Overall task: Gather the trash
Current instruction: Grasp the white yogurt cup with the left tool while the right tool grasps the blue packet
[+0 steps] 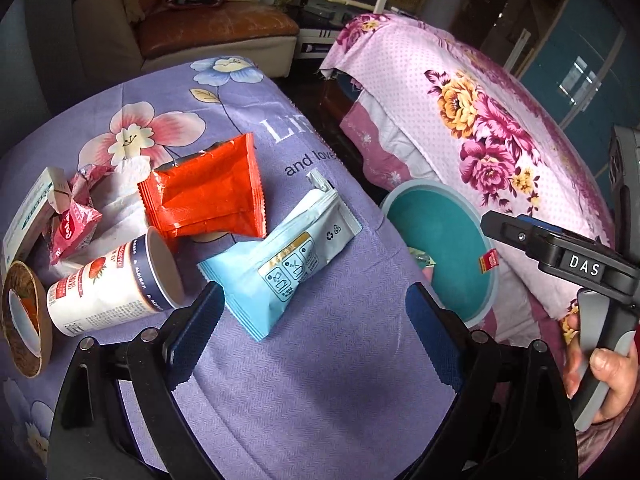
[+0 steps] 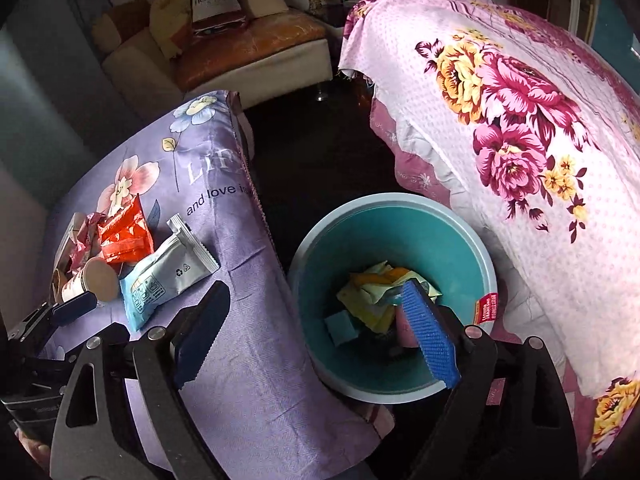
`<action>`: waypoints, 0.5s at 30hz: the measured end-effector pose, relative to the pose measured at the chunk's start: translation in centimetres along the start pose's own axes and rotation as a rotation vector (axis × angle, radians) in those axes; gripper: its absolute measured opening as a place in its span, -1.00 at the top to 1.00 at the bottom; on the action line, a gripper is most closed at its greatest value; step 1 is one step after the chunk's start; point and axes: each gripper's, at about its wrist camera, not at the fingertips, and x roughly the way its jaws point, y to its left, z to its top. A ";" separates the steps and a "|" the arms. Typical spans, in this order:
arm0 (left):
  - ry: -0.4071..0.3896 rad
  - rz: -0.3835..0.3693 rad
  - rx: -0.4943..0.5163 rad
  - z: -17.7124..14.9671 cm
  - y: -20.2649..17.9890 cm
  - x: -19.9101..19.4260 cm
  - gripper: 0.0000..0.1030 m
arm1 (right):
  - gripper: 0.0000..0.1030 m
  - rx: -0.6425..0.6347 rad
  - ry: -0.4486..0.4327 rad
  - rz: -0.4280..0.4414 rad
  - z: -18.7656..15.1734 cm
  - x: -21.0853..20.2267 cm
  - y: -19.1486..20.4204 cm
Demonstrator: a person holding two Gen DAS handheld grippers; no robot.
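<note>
Several pieces of trash lie on the purple flowered cloth (image 1: 320,360): a light blue packet (image 1: 280,256), a red packet (image 1: 208,196), a tipped yogurt cup (image 1: 116,284), a pink wrapper (image 1: 76,220) and a white tissue (image 1: 124,196). My left gripper (image 1: 314,320) hangs open just in front of the blue packet, with nothing between its fingers. A teal bin (image 2: 392,216) stands on the floor between the two covered surfaces, with crumpled trash (image 2: 376,292) inside. My right gripper (image 2: 316,332) is open and empty, one finger above the bin, the other over the cloth.
A small white box (image 1: 28,216) and a brown roll (image 1: 24,320) sit at the cloth's left edge. A pink flowered cover (image 2: 520,160) drapes the surface right of the bin. A sofa (image 2: 248,40) stands behind, across dark floor. A hand (image 1: 600,372) holds the right gripper's handle.
</note>
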 end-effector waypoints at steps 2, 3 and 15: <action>-0.007 0.033 0.013 -0.3 1.4 -0.7 -0.79 | -0.63 -0.024 0.026 0.019 -0.1 0.5 1.9; -0.014 0.049 0.020 -0.4 2.1 -1.1 -0.79 | -0.63 -0.037 0.039 0.029 -0.2 0.8 2.8; -0.003 0.179 0.105 -0.7 9.8 -3.0 -0.79 | -0.63 -0.137 0.140 0.070 0.6 4.4 11.3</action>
